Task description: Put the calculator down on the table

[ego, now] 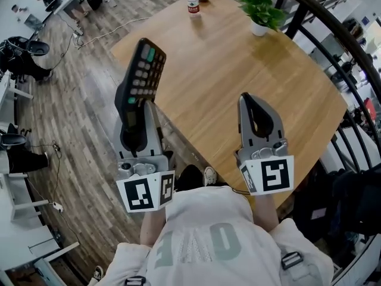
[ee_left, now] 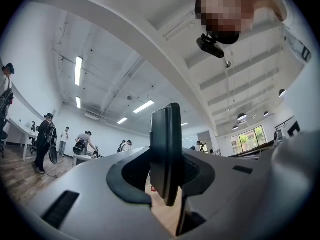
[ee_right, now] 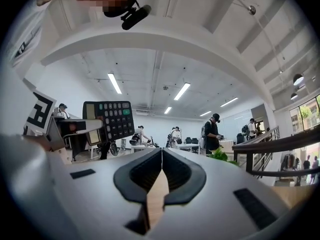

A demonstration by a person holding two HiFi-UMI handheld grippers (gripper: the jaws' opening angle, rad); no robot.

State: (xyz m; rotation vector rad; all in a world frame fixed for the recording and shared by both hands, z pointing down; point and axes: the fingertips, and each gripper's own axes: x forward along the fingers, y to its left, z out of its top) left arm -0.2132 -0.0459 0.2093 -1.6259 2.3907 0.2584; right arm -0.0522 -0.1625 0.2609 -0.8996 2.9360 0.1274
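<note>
Above the surface (ego: 238, 82) at ten o'clock, left hand-held gripper (ego: 136, 109) clamps the calculator (ego: 146, 67) upright, seemingly for lowering; right hand-held gripper (ego: 256, 103) clenched, empty.

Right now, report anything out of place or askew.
The black calculator sticks up on end, clamped in the left gripper's jaws beside the wooden table's edge, not lying on it. The plastic bottle and potted plant stand upright.

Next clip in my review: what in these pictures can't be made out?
- calculator display: too small to read, head and right gripper views.
- Its keys, left gripper view: it is seen edge-on between the left gripper's jaws.
- bottle label: too small, head view.
- table near corner: hidden by the right gripper and the person, head view.
</note>
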